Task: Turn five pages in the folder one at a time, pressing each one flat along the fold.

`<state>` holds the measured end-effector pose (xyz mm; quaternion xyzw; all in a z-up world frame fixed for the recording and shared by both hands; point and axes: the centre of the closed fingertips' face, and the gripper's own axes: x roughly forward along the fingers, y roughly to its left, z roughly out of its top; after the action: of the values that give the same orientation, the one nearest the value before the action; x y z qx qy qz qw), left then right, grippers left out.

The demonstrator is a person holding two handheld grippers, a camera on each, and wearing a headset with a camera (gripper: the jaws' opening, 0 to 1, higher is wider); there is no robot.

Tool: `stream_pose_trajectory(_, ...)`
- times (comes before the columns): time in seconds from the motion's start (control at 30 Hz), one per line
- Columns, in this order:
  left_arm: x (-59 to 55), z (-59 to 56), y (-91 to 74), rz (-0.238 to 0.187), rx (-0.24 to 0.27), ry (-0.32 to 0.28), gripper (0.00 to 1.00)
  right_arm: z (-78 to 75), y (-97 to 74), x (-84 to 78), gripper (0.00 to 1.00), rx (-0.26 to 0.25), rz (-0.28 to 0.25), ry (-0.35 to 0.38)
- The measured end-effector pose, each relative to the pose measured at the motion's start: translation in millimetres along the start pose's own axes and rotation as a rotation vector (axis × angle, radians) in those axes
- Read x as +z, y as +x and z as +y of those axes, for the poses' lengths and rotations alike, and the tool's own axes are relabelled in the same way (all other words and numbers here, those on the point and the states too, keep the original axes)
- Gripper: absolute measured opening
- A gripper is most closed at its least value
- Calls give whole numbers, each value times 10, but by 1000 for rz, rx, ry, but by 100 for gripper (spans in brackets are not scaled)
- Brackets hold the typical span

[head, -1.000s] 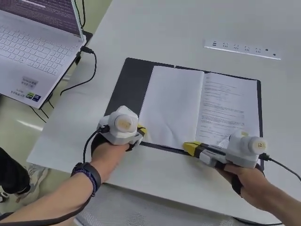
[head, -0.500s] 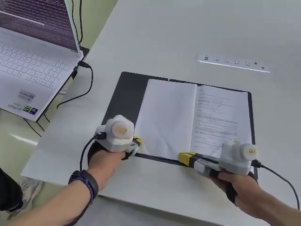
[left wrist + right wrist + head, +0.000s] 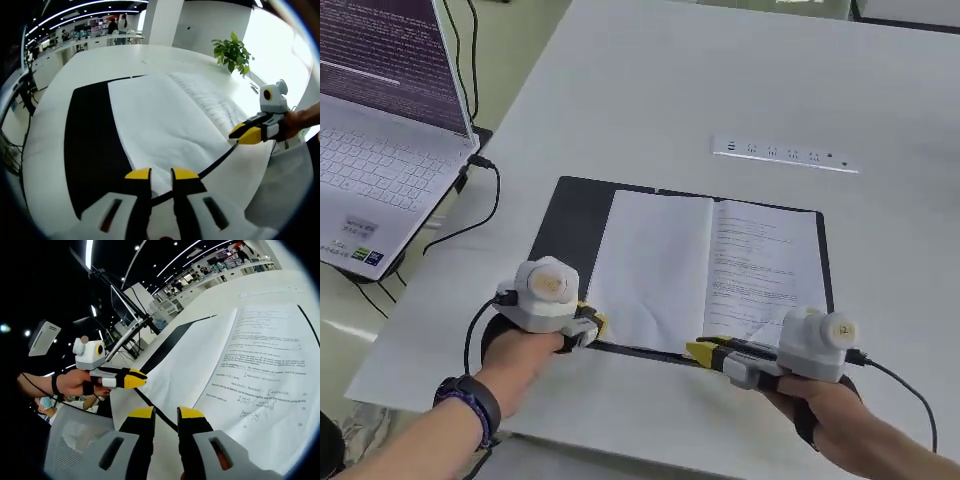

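A black folder [image 3: 570,215] is laid open & flat on the white table [image 3: 720,80], near the front edge. The left pg [image 3: 650,265] is blank white and a bit wavy low down. The right pg [image 3: 760,265] is covered w/ small print. The fold [image 3: 708,270] is seen in the middle, btw. the two pgs. A wide strip of black cover is shown left of the blank pg; just a thin black edge is shown on the right.

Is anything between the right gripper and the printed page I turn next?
Nothing visible. The right gripper sits at the folder's near edge by the fold, with the printed page bare just beyond it.
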<state>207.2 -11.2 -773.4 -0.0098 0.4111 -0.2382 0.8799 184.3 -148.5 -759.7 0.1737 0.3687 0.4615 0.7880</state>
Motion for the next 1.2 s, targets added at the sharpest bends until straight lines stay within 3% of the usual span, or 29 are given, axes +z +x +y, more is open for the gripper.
stream_pose_trajectory(0.1, 10, -21, -52, -6, 3, -23, 16, -6, -47, 39, 18, -8, -13, -7)
stream_pose_trajectory(0.47, 146, -116, -264, -39, 13, 4, 21, -58, -241, 235, 24, -54, -41, -77)
stream_pose_trajectory(0.77, 297, -241, -398, -70, 8, 35, 26, -93, -479, 412, 32, -88, -79, -122)
stream_pose_trajectory(1.2, 444, -290, -600, -100, 13, 63, 35, -147, -864, 546, 41, -125, -122, -158)
